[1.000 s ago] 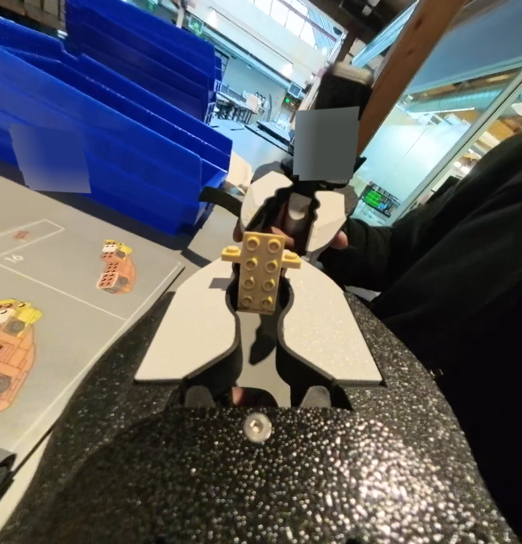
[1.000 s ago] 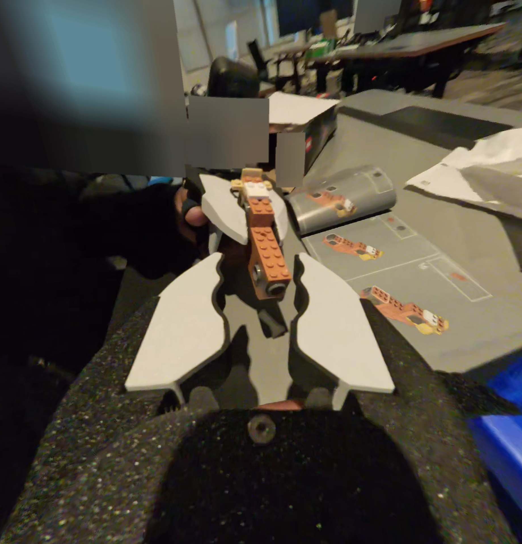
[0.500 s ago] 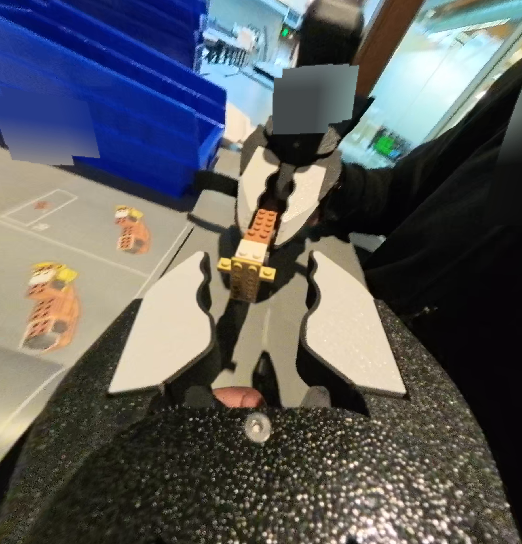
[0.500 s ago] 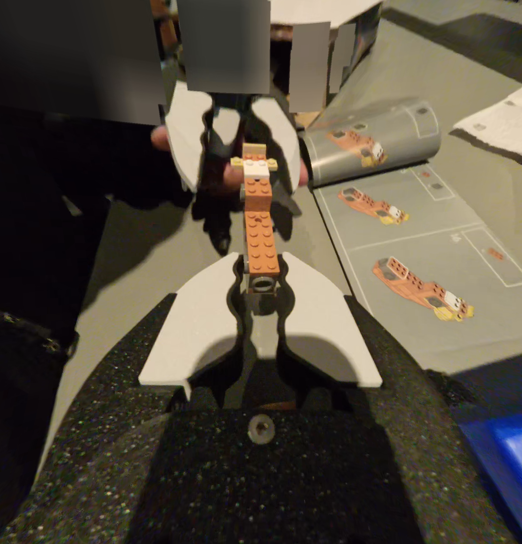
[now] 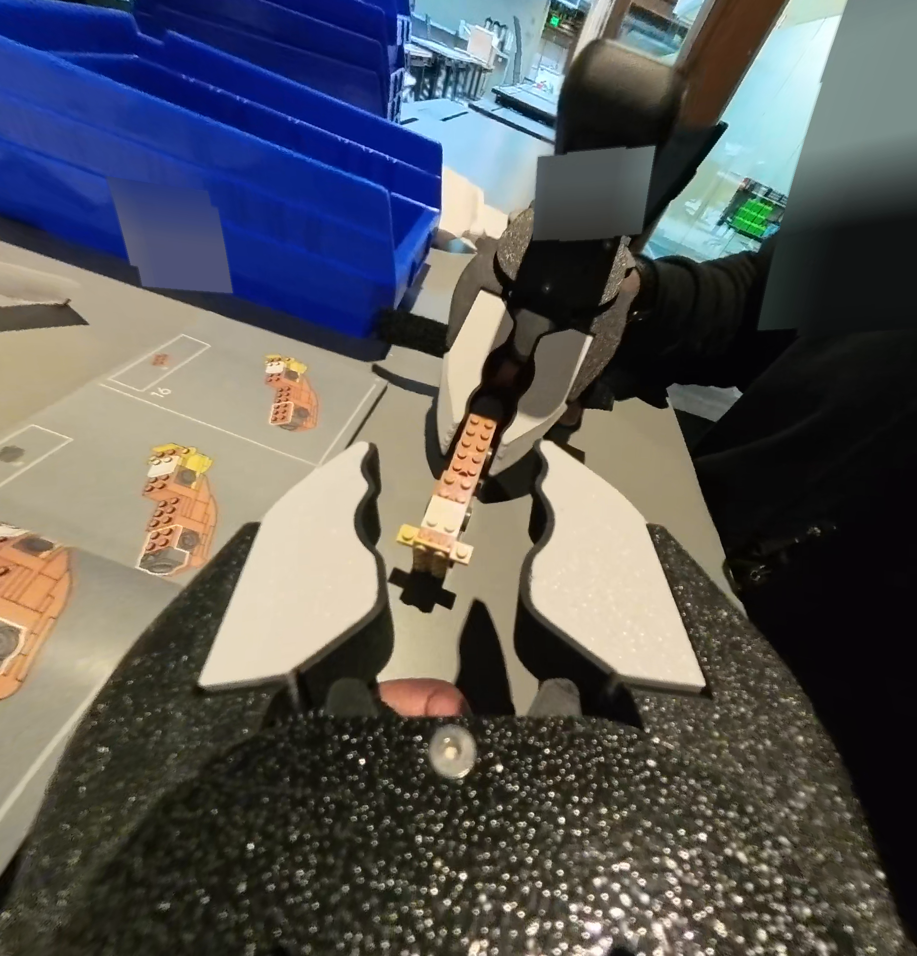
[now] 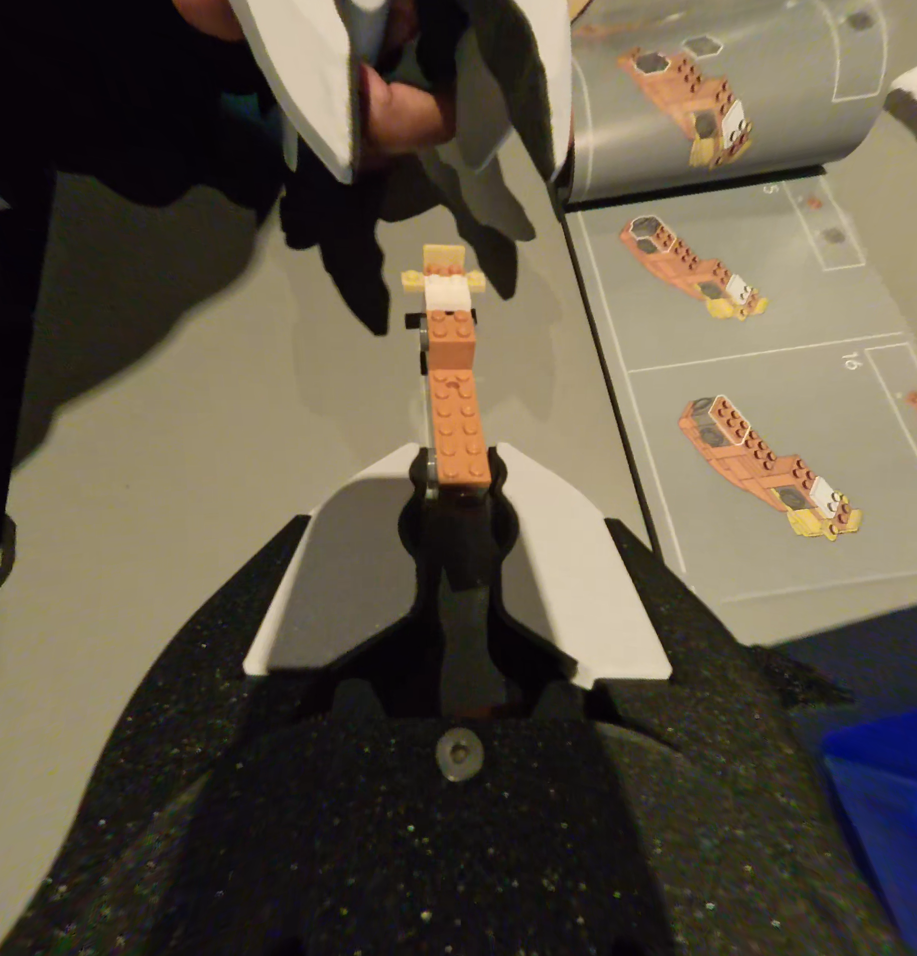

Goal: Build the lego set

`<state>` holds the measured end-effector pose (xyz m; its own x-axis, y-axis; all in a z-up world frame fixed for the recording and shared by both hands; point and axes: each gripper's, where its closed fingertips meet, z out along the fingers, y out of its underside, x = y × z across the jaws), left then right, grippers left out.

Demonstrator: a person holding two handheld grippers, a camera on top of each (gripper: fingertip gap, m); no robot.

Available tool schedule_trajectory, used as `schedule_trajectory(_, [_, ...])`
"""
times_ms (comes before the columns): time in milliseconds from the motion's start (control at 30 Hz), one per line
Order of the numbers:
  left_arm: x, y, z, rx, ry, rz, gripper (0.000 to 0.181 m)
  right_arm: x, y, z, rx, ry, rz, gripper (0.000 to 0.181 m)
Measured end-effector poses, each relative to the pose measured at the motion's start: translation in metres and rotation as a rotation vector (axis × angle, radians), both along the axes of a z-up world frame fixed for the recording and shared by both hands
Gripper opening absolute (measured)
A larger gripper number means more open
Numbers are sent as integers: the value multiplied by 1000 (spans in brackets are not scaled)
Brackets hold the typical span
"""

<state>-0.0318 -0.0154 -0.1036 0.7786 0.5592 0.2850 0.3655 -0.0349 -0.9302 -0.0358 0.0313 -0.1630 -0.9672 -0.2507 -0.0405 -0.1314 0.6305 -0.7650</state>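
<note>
The lego model [image 6: 453, 408] is a long orange strip of bricks with a white brick and tan plates at its far end. My right gripper [image 6: 459, 465] is shut on its orange near end and holds it level, just above the grey table [image 6: 187, 414]. In the left wrist view the model [image 5: 448, 509] points toward me from the right gripper [image 5: 484, 414]. My left gripper [image 5: 456, 455] is open, with its fingers either side of the tan end and not touching it. It also shows at the top of the right wrist view [image 6: 451, 173].
The open instruction booklet [image 5: 161, 465] lies on the table to the left, and it shows at the right in the right wrist view [image 6: 756, 414]. Stacked blue bins [image 5: 239, 181] stand behind it. A person's dark sleeve [image 5: 704, 320] is at the right.
My left gripper let go of the tan end, opened and drew back. My right gripper closed on the orange end. The model came down toward the table.
</note>
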Motion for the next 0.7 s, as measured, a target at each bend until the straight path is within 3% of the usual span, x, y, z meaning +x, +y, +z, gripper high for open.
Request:
schedule_trajectory(200, [-3,6,9,-36,127,21,56,-4,7,0,34,27,-39,35])
schedule_trajectory(433, [0,28,41,-25,336,52,54,-22,14,1,99,133,-171,37])
schedule_trajectory(700, [5,44,58,26,444,216,51,-23,16,4,106,177,-257,38])
